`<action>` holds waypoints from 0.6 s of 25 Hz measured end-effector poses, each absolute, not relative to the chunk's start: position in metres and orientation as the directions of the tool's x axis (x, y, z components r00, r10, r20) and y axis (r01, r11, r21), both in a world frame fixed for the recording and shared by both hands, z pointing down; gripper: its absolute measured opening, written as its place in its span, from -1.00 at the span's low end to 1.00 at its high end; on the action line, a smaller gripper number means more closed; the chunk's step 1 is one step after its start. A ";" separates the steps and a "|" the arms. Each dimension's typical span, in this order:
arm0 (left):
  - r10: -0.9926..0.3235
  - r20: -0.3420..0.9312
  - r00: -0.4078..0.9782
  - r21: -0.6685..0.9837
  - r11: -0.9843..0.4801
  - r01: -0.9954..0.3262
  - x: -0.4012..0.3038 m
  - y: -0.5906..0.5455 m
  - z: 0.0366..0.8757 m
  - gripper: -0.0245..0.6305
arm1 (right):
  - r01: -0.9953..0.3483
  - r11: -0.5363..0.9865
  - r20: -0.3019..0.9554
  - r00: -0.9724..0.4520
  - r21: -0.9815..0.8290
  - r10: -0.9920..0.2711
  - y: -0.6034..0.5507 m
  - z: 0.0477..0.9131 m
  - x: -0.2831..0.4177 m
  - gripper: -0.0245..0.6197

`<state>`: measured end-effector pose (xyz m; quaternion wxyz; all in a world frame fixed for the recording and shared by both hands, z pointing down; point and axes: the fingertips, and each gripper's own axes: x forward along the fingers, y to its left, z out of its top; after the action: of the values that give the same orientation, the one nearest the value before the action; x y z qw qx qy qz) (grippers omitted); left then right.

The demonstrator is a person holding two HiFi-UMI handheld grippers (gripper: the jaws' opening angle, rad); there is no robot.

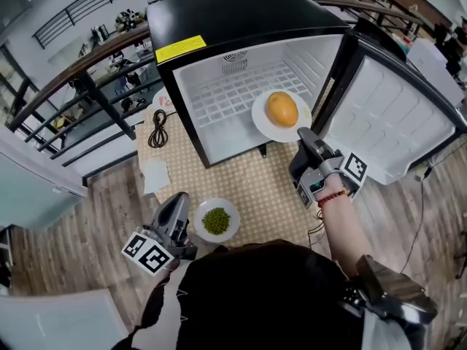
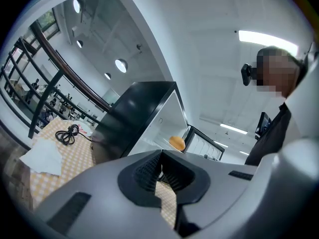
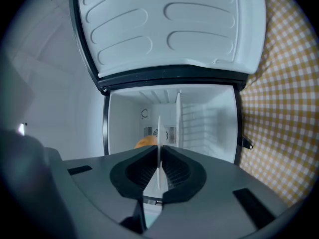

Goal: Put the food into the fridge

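Right gripper (image 1: 301, 133) is pinching the rim of a white plate (image 1: 261, 125) edge-on between its jaws. The plate has a round orange food (image 1: 282, 109) on it and sits right at the open front of the fridge (image 1: 241, 20), with the door (image 1: 394, 122) swung out to the right. Left gripper (image 1: 176, 201) has its jaws pressed together with nothing in them. It's low over the checked table (image 1: 270, 188), just beside a bowl (image 1: 198, 214) of peas (image 1: 216, 221).
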<state>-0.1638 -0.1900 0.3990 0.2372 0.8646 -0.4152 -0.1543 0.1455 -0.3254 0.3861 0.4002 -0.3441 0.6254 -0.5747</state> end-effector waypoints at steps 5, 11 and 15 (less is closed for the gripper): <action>-0.810 -0.053 0.583 0.533 -0.517 -0.670 -0.174 -0.185 0.400 -0.88 | 0.029 0.095 -0.098 -0.423 -0.995 -0.901 -0.343 0.389 0.150 -0.81; -0.838 -0.047 0.544 0.534 -0.481 -0.695 -0.192 -0.179 0.404 -0.88 | 0.021 0.075 -0.077 -0.417 -0.997 -0.906 -0.359 0.396 0.149 -0.81; -0.845 -0.039 0.533 0.541 -0.466 -0.700 -0.198 -0.175 0.407 -0.88 | 0.005 0.053 -0.050 -0.416 -0.999 -0.908 -0.364 0.400 0.148 -0.81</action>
<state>-0.1976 -0.1750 0.4071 0.2379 0.8424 -0.4586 -0.1528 0.1480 -0.3637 0.3998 0.3935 -0.3701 0.6096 -0.5801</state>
